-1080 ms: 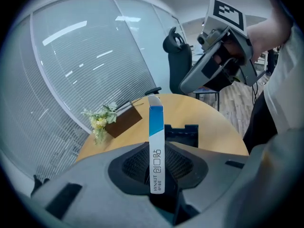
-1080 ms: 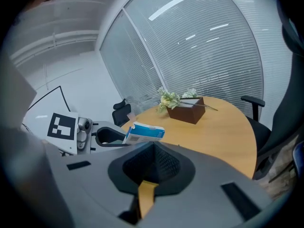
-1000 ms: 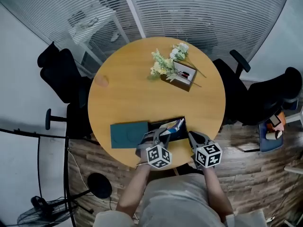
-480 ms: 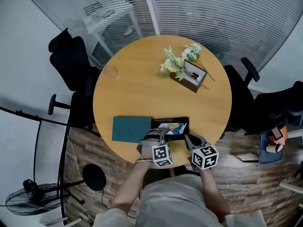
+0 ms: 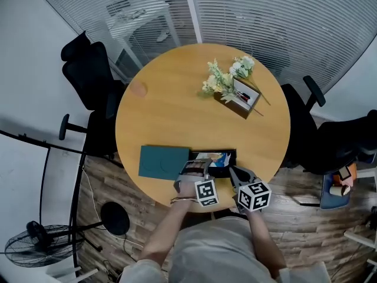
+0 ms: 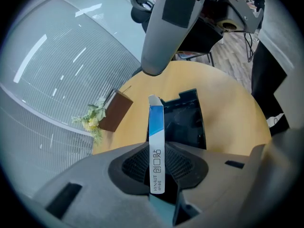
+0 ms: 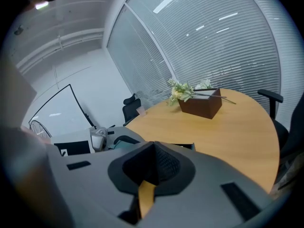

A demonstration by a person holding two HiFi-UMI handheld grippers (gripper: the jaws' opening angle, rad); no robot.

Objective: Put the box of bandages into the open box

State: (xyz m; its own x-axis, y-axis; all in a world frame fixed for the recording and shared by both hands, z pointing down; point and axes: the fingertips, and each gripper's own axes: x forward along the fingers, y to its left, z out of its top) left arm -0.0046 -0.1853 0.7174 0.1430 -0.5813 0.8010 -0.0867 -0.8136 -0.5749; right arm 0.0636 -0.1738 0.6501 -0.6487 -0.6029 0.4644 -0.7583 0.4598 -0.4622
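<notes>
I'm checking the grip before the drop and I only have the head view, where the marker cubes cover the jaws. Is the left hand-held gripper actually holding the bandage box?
Observer: Yes. The left gripper view shows the left hand-held gripper shut on the bandage box, which stands on its thin edge between the jaws.
Operator: Is it lined up with the target?
Observer: Seen along the jaws, the open box lies on the table just beyond the bandage box's far end, its dark inside facing up.
Operator: Is the other one carrying anything?
Observer: No. In the right gripper view the right hand-held gripper has its jaws together with nothing between them.
</notes>
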